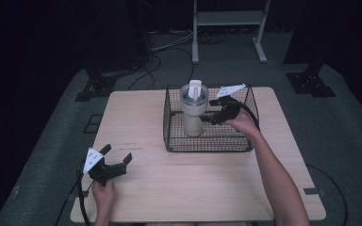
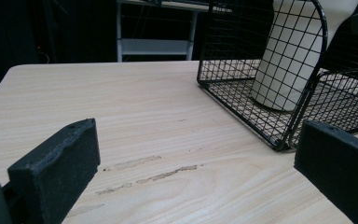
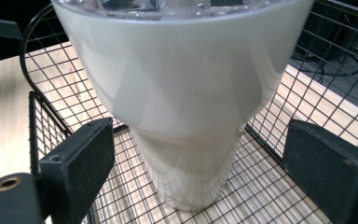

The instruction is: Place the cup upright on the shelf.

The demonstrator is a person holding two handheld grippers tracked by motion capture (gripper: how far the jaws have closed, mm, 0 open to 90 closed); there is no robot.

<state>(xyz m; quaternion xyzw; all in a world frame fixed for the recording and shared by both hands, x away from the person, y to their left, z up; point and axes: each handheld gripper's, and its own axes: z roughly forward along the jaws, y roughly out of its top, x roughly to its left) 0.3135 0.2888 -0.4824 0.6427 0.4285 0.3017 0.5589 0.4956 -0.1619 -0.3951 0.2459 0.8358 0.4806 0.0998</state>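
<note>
A tall cream tumbler [image 1: 193,110] with a clear lid and a white straw stands upright inside a black wire basket [image 1: 169,127] on the far half of the wooden table. My right gripper [image 1: 210,117] reaches into the basket from the right. In the right gripper view it [image 3: 196,172] is open, with the tumbler [image 3: 186,112] between the two jaws and a gap on each side. My left gripper [image 1: 118,157] rests near the table's front left, open and holding nothing. In the left gripper view it [image 2: 196,182] faces the basket [image 2: 307,102] and the tumbler [image 2: 293,56].
The wooden table [image 1: 141,117] has faint scuff marks [image 2: 149,170] ahead of the left gripper. Beyond the table stand a metal frame [image 1: 228,28] and black stand bases [image 1: 311,84] on grey floor, with cables [image 1: 155,61] trailing.
</note>
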